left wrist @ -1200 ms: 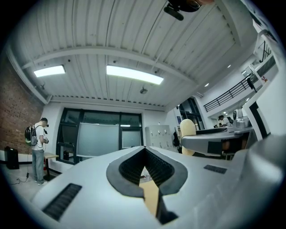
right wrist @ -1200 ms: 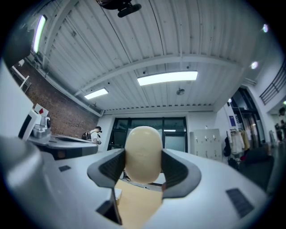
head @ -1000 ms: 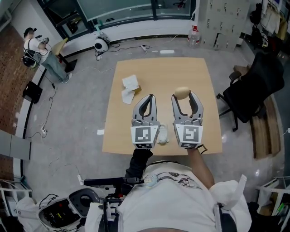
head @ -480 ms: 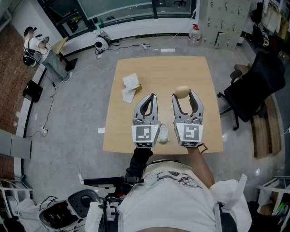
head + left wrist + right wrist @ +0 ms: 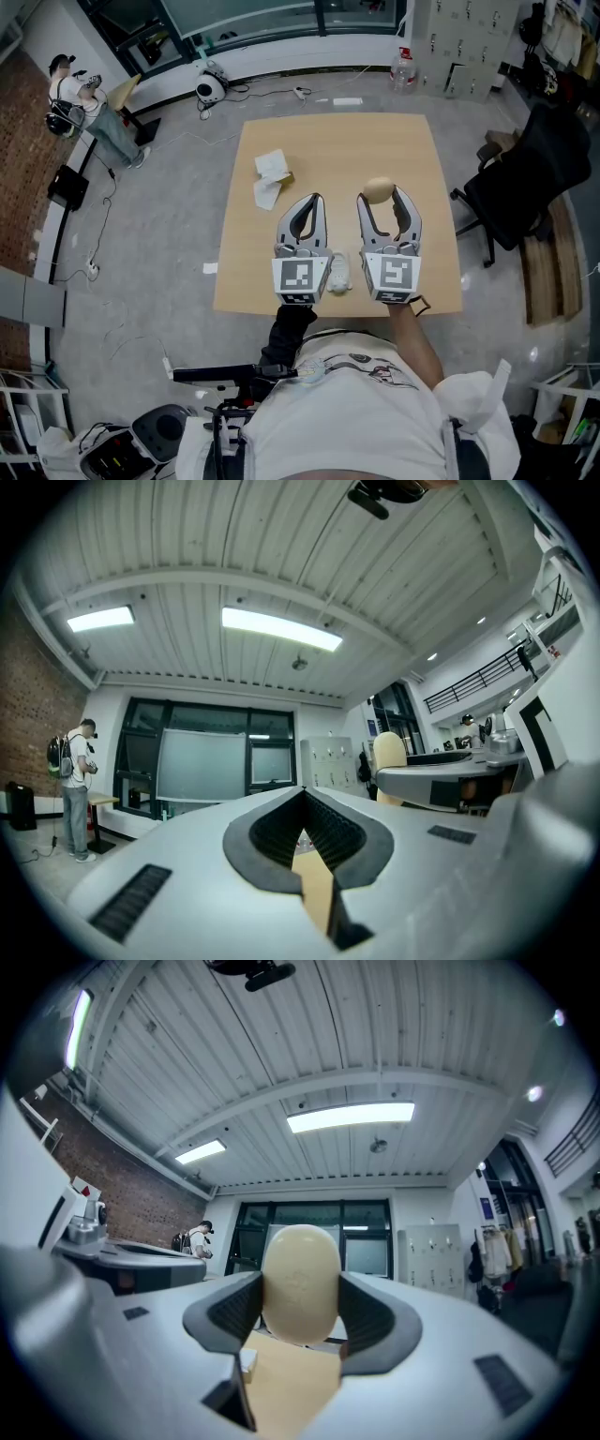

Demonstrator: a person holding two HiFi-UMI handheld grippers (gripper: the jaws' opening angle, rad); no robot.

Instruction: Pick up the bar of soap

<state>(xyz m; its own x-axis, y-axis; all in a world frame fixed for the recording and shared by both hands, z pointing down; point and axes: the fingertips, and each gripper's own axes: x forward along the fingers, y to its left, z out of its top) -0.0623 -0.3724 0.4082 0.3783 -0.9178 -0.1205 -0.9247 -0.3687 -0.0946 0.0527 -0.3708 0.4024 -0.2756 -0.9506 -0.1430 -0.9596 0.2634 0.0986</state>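
Now the right gripper [image 5: 383, 195] is clamped on the bar of soap [image 5: 376, 190], pinched at its jaw tips above the wooden table [image 5: 328, 150]. Beside it, the left gripper [image 5: 311, 201] has its jaws pressed together, holding nothing.

- Left gripper [image 5: 301, 208]: my jaws are closed tip to tip with nothing between them. It points forward, away from my torso, marker cube toward me.
- Right gripper [image 5: 385, 201]: just beside the left and parallel to it. Its jaws are clamped on the bar of soap [image 5: 377, 190] at the tips.
- Left forearm [image 5: 289, 330]: dark-sleeved, tucked close to my body.
- Right forearm [image 5: 415, 344]: bare, also tucked in.
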